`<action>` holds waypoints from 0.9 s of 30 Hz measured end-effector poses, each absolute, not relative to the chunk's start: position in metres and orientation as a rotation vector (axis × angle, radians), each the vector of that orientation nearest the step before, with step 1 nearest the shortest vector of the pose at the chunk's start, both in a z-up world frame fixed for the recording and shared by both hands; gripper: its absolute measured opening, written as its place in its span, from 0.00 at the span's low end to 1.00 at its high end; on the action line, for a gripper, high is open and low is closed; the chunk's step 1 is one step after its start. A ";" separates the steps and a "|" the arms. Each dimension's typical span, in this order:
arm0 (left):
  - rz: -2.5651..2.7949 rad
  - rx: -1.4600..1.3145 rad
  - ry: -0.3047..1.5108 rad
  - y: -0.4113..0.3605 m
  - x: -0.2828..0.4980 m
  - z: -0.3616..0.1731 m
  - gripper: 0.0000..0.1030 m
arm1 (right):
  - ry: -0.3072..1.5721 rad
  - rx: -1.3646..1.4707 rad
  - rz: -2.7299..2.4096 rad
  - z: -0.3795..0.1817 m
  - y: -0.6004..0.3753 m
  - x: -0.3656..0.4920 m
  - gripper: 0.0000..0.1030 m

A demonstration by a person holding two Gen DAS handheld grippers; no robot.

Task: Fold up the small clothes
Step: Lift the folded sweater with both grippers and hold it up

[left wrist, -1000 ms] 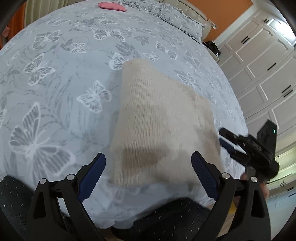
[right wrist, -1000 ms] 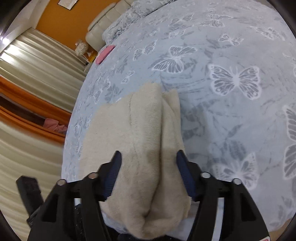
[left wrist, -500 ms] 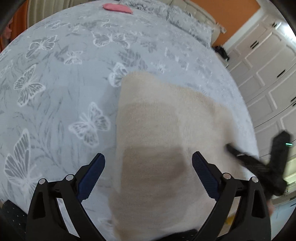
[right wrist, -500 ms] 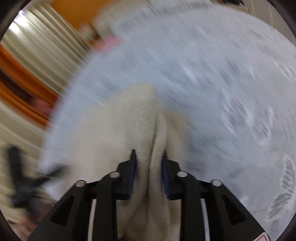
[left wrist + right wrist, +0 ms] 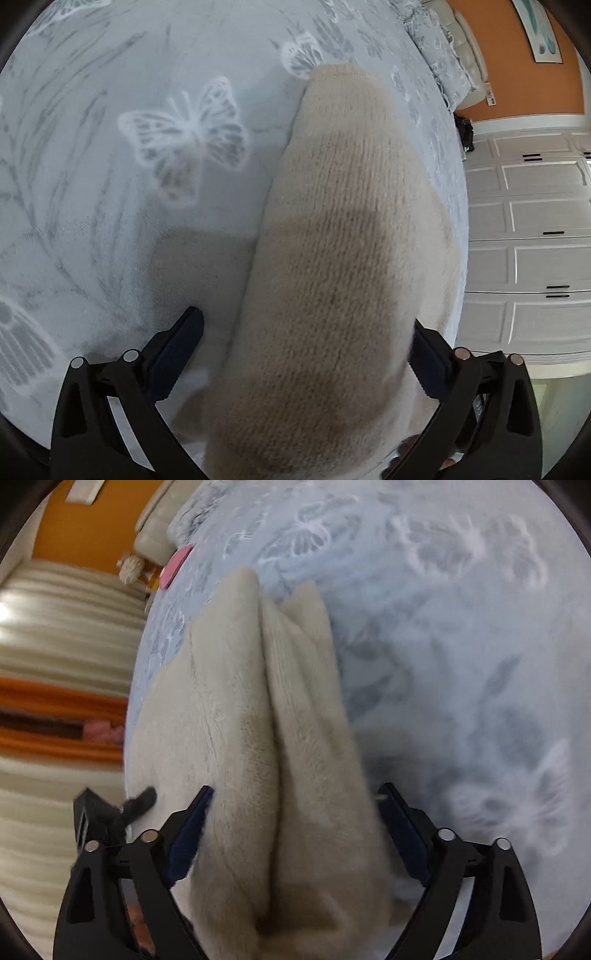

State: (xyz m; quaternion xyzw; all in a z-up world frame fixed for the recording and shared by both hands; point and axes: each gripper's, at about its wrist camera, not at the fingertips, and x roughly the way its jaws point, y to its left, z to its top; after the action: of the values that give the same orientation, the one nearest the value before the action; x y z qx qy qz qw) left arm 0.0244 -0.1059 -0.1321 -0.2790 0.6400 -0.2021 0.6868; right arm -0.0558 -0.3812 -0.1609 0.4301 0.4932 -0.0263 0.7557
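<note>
Left wrist view looks down over the left gripper (image 5: 306,354), whose two blue-padded fingers (image 5: 177,350) stand wide apart, released, with the beige knitted garment (image 5: 340,258) bulging up between them and hiding most of the right finger. That garment lies on the bed (image 5: 110,147), on a pale blue cover printed with white butterflies (image 5: 184,129), and runs from the near edge of the view away toward the far right. No brand, label or readable writing shows on the garment, the cover or the grippers. Beyond the bed on the right stand white panelled wardrobe doors (image 5: 535,229) with dark handles, and above them an orange wall (image 5: 509,55) with a framed picture (image 5: 539,33). Right wrist view shows the right gripper (image 5: 295,830) also spread open, its fingers (image 5: 188,834) either side of a raised double fold of the same garment (image 5: 266,738); the cloth sits between the pads, but blur hides whether it touches them. The black tip of the left gripper (image 5: 136,801) shows at the garment's left edge in this view. Far off on the bed lies a pink item (image 5: 175,566), and pale curtains with orange bands (image 5: 55,686) hang at the left.
</note>
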 end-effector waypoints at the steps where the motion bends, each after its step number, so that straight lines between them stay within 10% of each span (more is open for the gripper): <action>1: -0.452 -0.612 1.440 -0.108 0.025 -0.131 0.96 | 1.062 0.944 -0.064 -0.160 -0.378 -0.055 0.95; 3: -0.476 -0.610 1.471 -0.112 0.025 -0.128 0.92 | 1.076 0.948 -0.077 -0.158 -0.370 -0.050 0.83; 4: -0.499 -0.624 1.488 -0.114 0.025 -0.127 0.74 | 1.082 0.947 -0.073 -0.156 -0.365 -0.046 0.74; 6: -0.502 -0.602 1.493 -0.116 0.025 -0.116 0.62 | 1.087 0.868 -0.116 -0.138 -0.356 -0.044 0.41; 8: -0.526 -0.561 1.471 -0.115 0.022 -0.098 0.52 | 1.034 0.878 -0.095 -0.120 -0.354 -0.050 0.36; 27: -0.490 -0.197 1.399 -0.125 -0.026 -0.085 0.60 | 1.114 0.931 -0.173 -0.156 -0.333 -0.085 0.63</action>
State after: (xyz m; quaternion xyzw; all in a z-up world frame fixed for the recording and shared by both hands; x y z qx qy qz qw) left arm -0.0264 -0.1254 -0.0852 -0.0895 0.6363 -0.2227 0.7332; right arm -0.0853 -0.3327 -0.1557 0.4252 0.5086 -0.0791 0.7445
